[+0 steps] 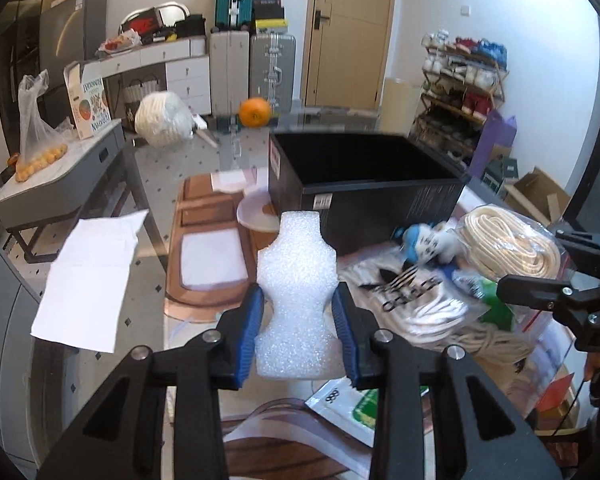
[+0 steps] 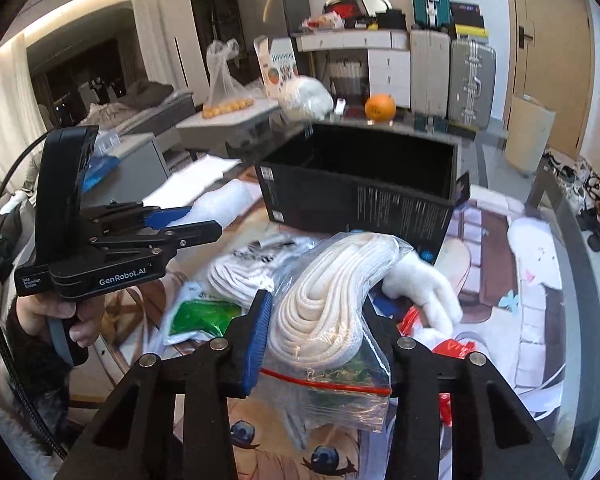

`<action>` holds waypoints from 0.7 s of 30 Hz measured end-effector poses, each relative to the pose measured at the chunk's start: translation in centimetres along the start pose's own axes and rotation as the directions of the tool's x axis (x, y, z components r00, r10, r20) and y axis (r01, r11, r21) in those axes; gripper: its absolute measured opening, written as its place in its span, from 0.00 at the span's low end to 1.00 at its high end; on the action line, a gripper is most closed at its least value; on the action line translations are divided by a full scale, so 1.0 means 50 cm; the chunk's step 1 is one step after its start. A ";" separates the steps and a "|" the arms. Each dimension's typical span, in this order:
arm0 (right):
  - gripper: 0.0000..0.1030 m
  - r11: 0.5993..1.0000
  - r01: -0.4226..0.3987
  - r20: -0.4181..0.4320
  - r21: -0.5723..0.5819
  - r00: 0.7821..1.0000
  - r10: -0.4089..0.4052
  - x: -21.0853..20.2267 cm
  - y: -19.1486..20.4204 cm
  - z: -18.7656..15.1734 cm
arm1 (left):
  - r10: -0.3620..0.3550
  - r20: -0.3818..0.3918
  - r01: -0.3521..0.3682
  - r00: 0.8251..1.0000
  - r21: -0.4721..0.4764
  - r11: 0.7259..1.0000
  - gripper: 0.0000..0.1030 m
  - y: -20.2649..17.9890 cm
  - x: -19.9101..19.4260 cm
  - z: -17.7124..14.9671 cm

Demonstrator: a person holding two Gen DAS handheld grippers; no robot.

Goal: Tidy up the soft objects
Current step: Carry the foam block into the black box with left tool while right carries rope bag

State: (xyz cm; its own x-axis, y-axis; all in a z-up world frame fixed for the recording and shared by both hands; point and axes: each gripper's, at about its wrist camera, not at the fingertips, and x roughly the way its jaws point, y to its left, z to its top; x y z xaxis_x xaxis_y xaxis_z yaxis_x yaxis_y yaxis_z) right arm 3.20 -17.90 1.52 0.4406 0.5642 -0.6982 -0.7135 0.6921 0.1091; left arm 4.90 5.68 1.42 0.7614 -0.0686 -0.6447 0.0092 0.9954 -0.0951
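Note:
My left gripper (image 1: 299, 306) is shut on a white foam piece (image 1: 296, 280) with a pinched waist, held above the table. In the right wrist view the same left gripper (image 2: 204, 222) shows at the left, a hand under it, with the foam piece (image 2: 220, 200) sticking out of it. My right gripper (image 2: 316, 320) is shut on a clear zip bag of coiled white rope (image 2: 328, 300). That rope bag (image 1: 508, 240) also shows at the right of the left wrist view. An open black box (image 1: 364, 176) (image 2: 360, 184) stands just beyond both.
A white and blue plush toy (image 1: 428, 244) (image 2: 420, 284), bagged white cords (image 1: 420, 300) and a green packet (image 2: 200, 316) lie in a pile before the box. A sheet of white paper (image 1: 92, 272), an orange (image 1: 254, 112) and a white yarn ball (image 1: 162, 118) sit farther off.

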 end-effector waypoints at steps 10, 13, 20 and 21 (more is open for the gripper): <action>0.40 1.000 0.003 0.118 -0.011 0.993 -0.001 -0.059 -0.014 0.037 | -0.011 0.083 0.011 0.996 0.010 1.000 0.33 -0.017 -0.038 0.049; 0.40 1.000 0.001 0.144 -0.013 0.990 0.001 -0.063 -0.023 0.049 | -0.014 0.094 0.013 0.995 0.009 1.000 0.33 -0.022 -0.030 0.066; 0.40 1.000 0.001 0.174 -0.009 0.985 0.000 -0.045 -0.054 0.097 | -0.030 0.111 0.027 0.993 0.029 0.999 0.33 -0.041 0.003 0.117; 0.40 1.000 -0.001 0.173 -0.010 0.985 0.003 -0.040 -0.059 0.100 | -0.035 0.113 0.031 0.993 0.030 0.999 0.33 -0.044 0.008 0.122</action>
State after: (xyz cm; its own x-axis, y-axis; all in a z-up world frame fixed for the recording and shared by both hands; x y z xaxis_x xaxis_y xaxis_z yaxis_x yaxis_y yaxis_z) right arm 7.16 -18.83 6.15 0.5261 0.6352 -0.5654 -0.7191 0.6872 0.1030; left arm 9.14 3.88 6.01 0.8292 -0.0951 -0.5508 0.0528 0.9943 -0.0923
